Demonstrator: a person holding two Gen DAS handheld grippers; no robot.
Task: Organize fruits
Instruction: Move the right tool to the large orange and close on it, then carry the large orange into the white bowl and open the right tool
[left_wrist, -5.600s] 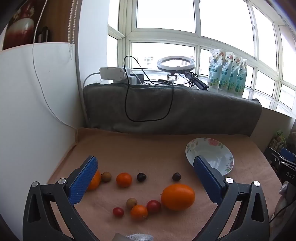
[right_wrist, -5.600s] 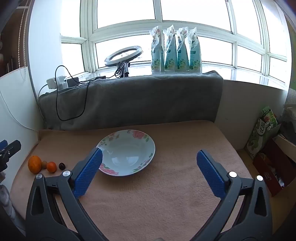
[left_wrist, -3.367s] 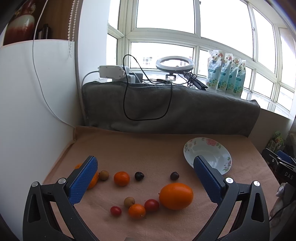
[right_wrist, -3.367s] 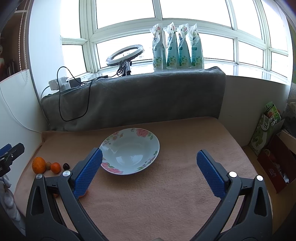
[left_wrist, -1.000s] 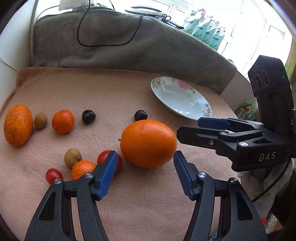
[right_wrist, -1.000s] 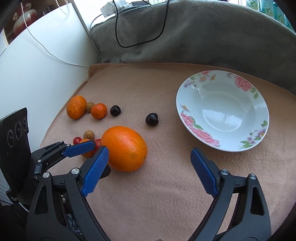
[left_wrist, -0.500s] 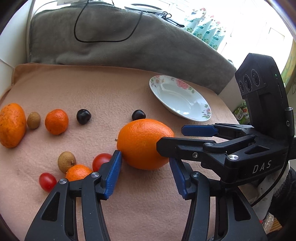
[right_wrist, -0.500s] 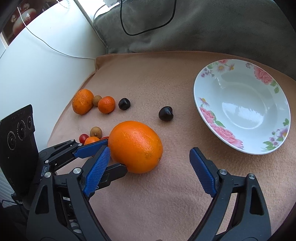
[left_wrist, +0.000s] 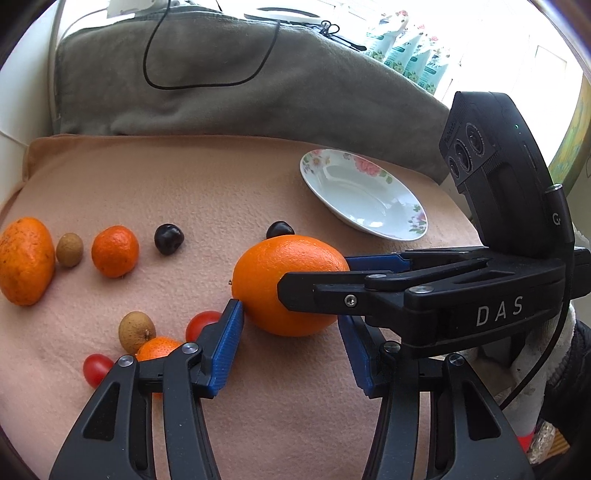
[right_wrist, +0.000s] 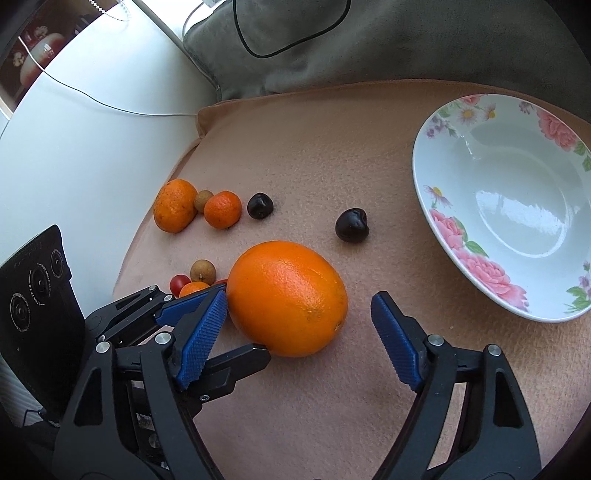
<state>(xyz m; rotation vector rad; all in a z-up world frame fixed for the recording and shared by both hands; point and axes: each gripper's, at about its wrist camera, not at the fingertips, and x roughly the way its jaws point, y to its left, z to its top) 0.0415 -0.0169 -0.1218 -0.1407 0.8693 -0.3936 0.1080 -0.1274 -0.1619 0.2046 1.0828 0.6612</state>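
On a tabletop (right_wrist: 332, 155) covered in soft, peach-coloured fleece, a big orange (right_wrist: 288, 299) sits near the front, round and pebbly-skinned. Both grippers are gathered around it.

From the left wrist view, the left gripper (left_wrist: 291, 347) has its ribbed blue pads partly closed to either side of the orange; one pad tip is touching or just beside the peel, but a firm grip is not evident. It has just been closing. The right gripper (right_wrist: 299, 336) reaches in from the side, wider apart, with the orange between its pads and not clearly pressed; it too has just been closing.

Beyond the orange lies a glossy white bowl (right_wrist: 443, 221) with pink flowers on its rim, holding nothing. Smaller fruit is scattered around: two dark, shiny cherries (right_wrist: 351, 225), two mandarins (left_wrist: 115, 251), a larger rough-skinned tangerine (left_wrist: 24, 260), tan longans (left_wrist: 136, 331) and small red cherry tomatoes (left_wrist: 96, 368).

The step in hand appears to be picking up the orange. Next, one gripper would need to close firmly on its curved sides, which could slip, then lift and carry it to the bowl.
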